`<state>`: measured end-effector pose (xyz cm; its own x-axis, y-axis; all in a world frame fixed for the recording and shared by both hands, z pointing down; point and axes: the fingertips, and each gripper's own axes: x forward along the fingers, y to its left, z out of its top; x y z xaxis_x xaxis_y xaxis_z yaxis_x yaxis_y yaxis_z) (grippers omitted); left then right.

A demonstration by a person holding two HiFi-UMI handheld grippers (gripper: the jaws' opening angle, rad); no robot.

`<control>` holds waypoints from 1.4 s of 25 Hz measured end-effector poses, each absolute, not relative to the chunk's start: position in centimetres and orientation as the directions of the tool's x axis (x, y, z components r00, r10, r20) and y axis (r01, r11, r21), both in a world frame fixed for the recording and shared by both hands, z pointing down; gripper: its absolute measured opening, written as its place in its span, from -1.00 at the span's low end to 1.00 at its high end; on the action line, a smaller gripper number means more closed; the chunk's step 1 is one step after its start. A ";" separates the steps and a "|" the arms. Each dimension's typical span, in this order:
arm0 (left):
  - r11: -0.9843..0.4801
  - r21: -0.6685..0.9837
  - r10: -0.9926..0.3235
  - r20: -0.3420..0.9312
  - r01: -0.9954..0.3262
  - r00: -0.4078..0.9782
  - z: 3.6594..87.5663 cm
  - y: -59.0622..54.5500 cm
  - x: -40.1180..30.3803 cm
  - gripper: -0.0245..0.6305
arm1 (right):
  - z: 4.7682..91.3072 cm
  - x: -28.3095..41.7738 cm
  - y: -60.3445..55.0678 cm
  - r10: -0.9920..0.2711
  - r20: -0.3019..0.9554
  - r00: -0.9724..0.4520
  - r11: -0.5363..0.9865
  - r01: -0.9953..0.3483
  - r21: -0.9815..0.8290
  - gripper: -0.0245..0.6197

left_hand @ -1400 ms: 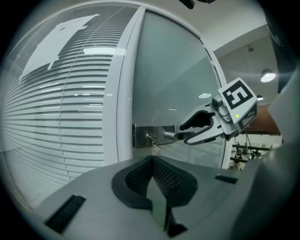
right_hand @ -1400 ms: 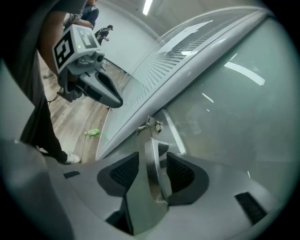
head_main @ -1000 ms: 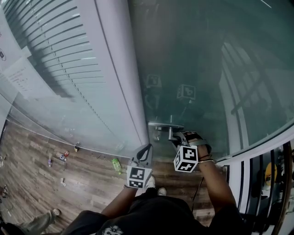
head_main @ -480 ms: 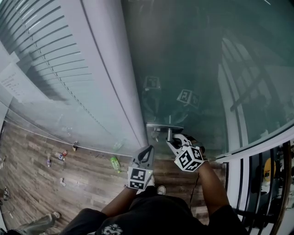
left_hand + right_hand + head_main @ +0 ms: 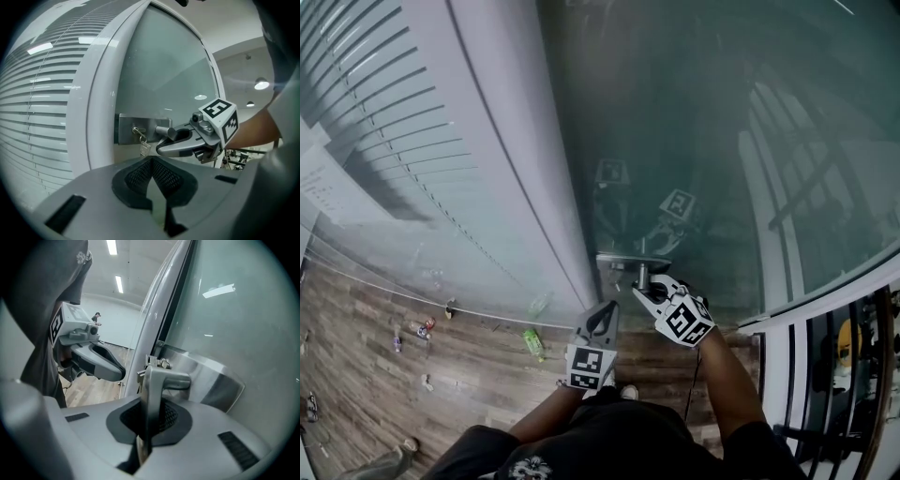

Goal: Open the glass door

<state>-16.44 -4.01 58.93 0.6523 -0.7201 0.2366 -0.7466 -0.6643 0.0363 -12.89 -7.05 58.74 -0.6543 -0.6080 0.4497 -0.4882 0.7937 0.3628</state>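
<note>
Door handle (image 5: 161,378): lower end was hidden between right gripper (image 5: 149,423) jaws. Floor objects (image 5: 423,327) were too small to identify.

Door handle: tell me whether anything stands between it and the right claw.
Nothing visible does. The right claw is shut on the handle, with the lever between its jaws. The key hangs from the lock beside it, clear of the grip. The left claw is off to the side, empty.
</note>
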 end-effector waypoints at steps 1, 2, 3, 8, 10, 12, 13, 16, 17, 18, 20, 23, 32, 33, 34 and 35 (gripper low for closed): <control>-0.670 0.035 -0.717 0.233 -0.742 0.658 58.9 -4.1 -16.2 -0.91 | 58.8 -12.8 -7.4 -0.608 0.451 -0.653 0.794 -0.490 0.361 -0.87; -0.675 0.033 -0.713 0.227 -0.737 0.663 58.8 -4.2 -15.8 -0.91 | 58.8 -12.6 -7.7 -0.608 0.453 -0.652 0.794 -0.492 0.358 -0.87; -0.681 0.032 -0.709 0.221 -0.731 0.670 58.6 -4.4 -15.4 -0.91 | 58.8 -12.3 -8.1 -0.608 0.456 -0.650 0.794 -0.494 0.355 -0.87; -0.719 0.030 -0.679 0.185 -0.695 0.710 57.6 -4.5 -12.9 -0.91 | 58.7 -10.7 -9.8 -0.599 0.471 -0.648 0.800 -0.503 0.326 -0.87; -0.730 0.024 -0.669 0.182 -0.683 0.721 57.7 -4.9 -12.3 -0.91 | 58.9 -10.5 -10.9 -0.597 0.473 -0.648 0.801 -0.508 0.317 -0.87; -0.734 0.025 -0.664 0.183 -0.679 0.725 57.9 -6.0 -12.1 -0.91 | 59.1 -10.4 -12.7 -0.600 0.475 -0.644 0.799 -0.515 0.310 -0.87; -0.734 0.028 -0.663 0.185 -0.679 0.725 57.9 -6.5 -12.1 -0.91 | 59.1 -10.4 -13.6 -0.602 0.477 -0.640 0.797 -0.520 0.307 -0.87; -0.732 0.033 -0.663 0.195 -0.680 0.723 58.1 -8.1 -11.5 -0.91 | 59.0 -10.0 -16.4 -0.605 0.481 -0.634 0.793 -0.533 0.294 -0.87; -0.730 0.033 -0.664 0.199 -0.682 0.721 58.2 -8.7 -11.1 -0.91 | 59.0 -9.7 -17.4 -0.608 0.481 -0.632 0.791 -0.538 0.292 -0.87; -0.728 0.033 -0.666 0.202 -0.685 0.718 58.3 -9.3 -10.6 -0.91 | 59.0 -9.3 -18.5 -0.613 0.479 -0.628 0.786 -0.544 0.292 -0.87; -0.719 0.029 -0.676 0.205 -0.694 0.708 58.5 -10.5 -9.7 -0.91 | 59.0 -8.6 -20.5 -0.626 0.476 -0.618 0.776 -0.558 0.295 -0.87; -0.695 0.028 -0.702 0.193 -0.719 0.686 58.6 -11.5 -9.6 -0.91 | 59.1 -8.4 -22.3 -0.631 0.478 -0.611 0.769 -0.575 0.281 -0.87; -0.574 0.032 -0.793 0.225 -0.818 0.565 57.4 -20.6 -2.3 -0.91 | 59.0 -1.3 -32.7 -0.597 0.493 -0.633 0.778 -0.607 0.161 -0.87; -0.562 0.022 -0.806 0.210 -0.827 0.553 57.2 -21.6 -1.6 -0.91 | 58.9 -0.8 -33.6 -0.582 0.492 -0.648 0.786 -0.603 0.136 -0.87; -0.551 0.022 -0.816 0.198 -0.835 0.543 57.0 -22.4 -0.9 -0.91 | 58.8 -0.4 -34.5 -0.574 0.488 -0.658 0.790 -0.601 0.118 -0.87; -0.542 0.032 -0.820 0.199 -0.840 0.536 56.9 -23.0 -0.3 -0.91 | 58.7 0.0 -35.5 -0.574 0.484 -0.661 0.789 -0.605 0.109 -0.87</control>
<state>-0.25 -22.95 56.91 0.5365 -0.8200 0.1994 -0.8400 -0.5417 0.0322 -0.05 -35.46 58.68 -0.6609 -0.5738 0.4838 -0.6049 0.7888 0.1093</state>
